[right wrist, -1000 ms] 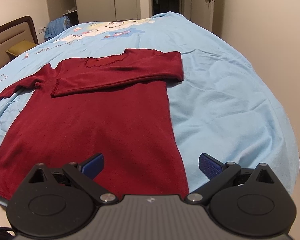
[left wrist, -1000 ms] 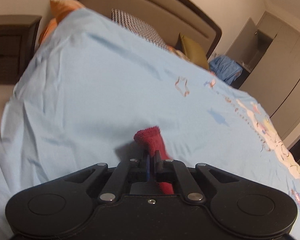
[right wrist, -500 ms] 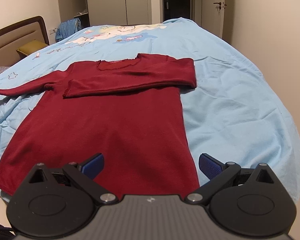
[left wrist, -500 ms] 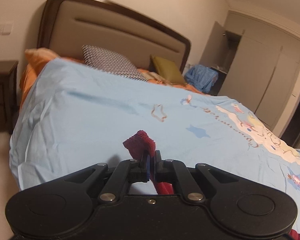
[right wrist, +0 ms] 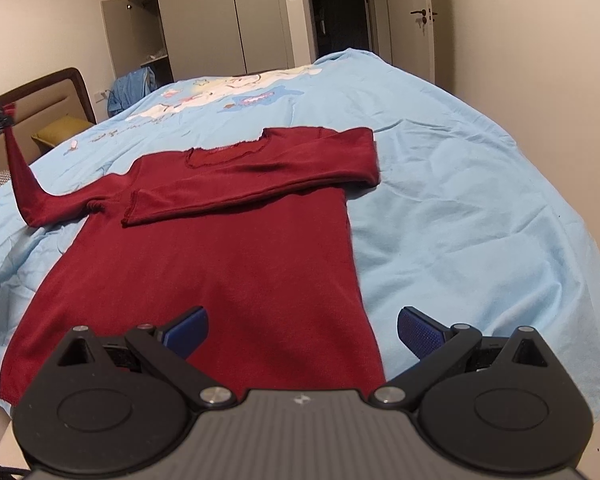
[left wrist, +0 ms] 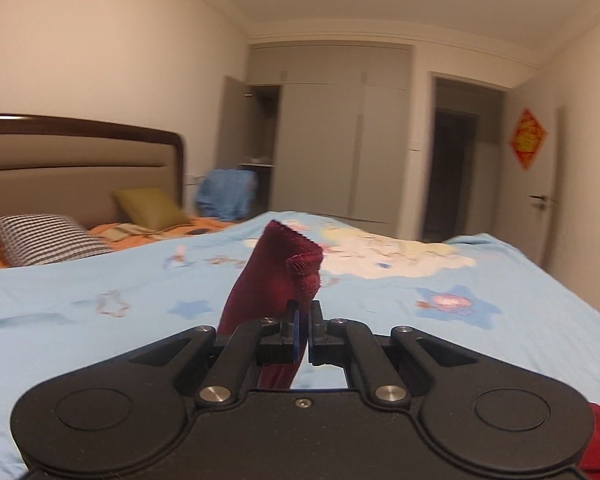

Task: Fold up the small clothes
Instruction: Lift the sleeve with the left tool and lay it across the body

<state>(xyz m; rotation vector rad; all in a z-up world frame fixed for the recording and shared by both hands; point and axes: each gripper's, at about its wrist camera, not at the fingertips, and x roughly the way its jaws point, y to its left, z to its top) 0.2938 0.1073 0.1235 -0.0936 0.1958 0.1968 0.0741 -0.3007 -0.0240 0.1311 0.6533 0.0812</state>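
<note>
A dark red long-sleeved sweater lies flat on the light blue bedspread, neck away from me. Its right sleeve is folded across the chest. My left gripper is shut on the cuff of the left sleeve and holds it up in the air; in the right wrist view that sleeve rises at the far left. My right gripper is open and empty, hovering over the sweater's hem.
The bed's headboard and pillows are at the left. A wardrobe with an open door and a doorway stand beyond the bed. A blue cloth heap lies near the wardrobe.
My left gripper has lifted the sleeve cuff off the bed and swung to face the wardrobe. The right gripper has stayed open over the hem, tilting slightly.
</note>
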